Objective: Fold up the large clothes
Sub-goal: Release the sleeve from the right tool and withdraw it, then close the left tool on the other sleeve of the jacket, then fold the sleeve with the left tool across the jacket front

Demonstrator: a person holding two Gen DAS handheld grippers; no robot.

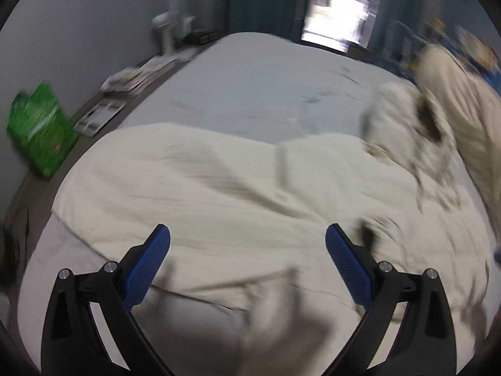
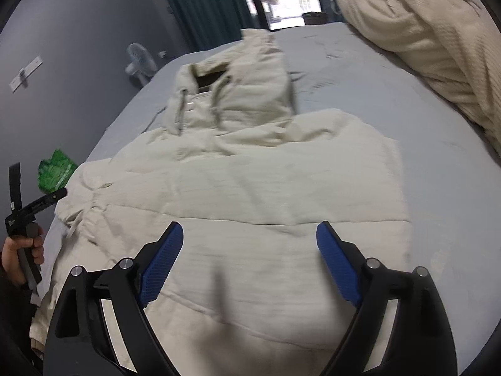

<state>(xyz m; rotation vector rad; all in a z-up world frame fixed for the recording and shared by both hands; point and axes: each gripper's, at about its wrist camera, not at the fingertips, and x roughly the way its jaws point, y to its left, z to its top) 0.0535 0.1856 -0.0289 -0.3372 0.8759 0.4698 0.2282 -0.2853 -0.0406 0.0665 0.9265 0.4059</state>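
A cream padded jacket [image 2: 250, 188] lies spread on the bed, hood [image 2: 231, 94] pointing to the far end. It also fills the left wrist view [image 1: 235, 194], with the hood at the right [image 1: 407, 119]. My left gripper [image 1: 247, 238] is open and empty above the jacket's near part. My right gripper [image 2: 250, 235] is open and empty above the jacket's lower body. The left gripper also shows at the left edge of the right wrist view [image 2: 34, 194], held in a hand beside the bed.
The bed has a grey sheet [image 2: 407, 119]. A cream knitted blanket [image 2: 422, 37] is piled at the right. A green bag [image 1: 40, 131], papers [image 1: 134, 78] and a white fan [image 1: 175, 22] stand on the floor by the left wall. A bright doorway [image 1: 338, 6] is beyond.
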